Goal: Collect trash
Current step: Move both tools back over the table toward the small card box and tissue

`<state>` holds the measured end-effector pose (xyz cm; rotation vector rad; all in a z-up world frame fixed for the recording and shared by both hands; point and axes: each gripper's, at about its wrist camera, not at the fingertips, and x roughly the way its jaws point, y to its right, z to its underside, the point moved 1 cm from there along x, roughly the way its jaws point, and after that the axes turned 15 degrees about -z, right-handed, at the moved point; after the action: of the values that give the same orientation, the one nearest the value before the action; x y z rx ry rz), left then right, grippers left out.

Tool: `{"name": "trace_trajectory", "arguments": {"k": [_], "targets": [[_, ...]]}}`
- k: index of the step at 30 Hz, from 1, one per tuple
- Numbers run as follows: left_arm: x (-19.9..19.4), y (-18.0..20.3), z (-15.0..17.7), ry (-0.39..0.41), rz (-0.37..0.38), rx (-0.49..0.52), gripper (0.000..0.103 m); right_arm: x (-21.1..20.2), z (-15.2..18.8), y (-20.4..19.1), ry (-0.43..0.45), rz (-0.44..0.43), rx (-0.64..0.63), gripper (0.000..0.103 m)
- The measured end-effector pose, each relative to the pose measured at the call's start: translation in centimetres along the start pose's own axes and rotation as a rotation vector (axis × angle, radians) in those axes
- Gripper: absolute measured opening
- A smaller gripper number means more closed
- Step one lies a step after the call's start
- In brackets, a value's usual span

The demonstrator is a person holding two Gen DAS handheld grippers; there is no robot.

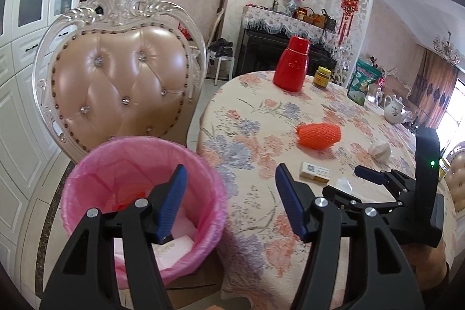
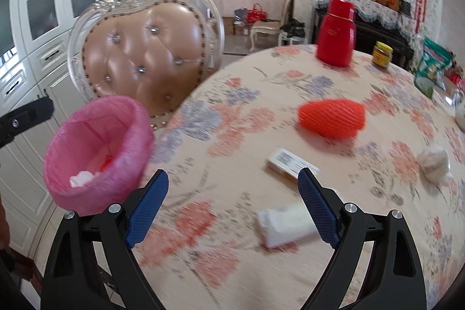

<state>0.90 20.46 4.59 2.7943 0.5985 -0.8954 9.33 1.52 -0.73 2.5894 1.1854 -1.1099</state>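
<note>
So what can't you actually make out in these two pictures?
- Bin contents: in the left wrist view the left gripper covers part of the pink bin; only pale and red scraps show.
- Print on the small box: smeared by motion blur in the right wrist view, too small in the other.
- White wrapper: blurred, partly behind the right gripper.
- Teapot: cut off by the right view's edge.
</note>
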Motion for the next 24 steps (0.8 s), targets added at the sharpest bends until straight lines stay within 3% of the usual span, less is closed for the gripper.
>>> {"name": "trace_trajectory", "arguments": {"k": [14,24], "targets": [[2.8,8.5,1.6,-0.051,0.101,0.098,0.061,-3.7,3.6,8.5,0.005,0.101,0.120,0.085],[6.2,13.9,3.5,-0.118,0.178,0.188,0.061,-5.0,4.6,11.6,0.010,0.129,0.158,0.085]]}}
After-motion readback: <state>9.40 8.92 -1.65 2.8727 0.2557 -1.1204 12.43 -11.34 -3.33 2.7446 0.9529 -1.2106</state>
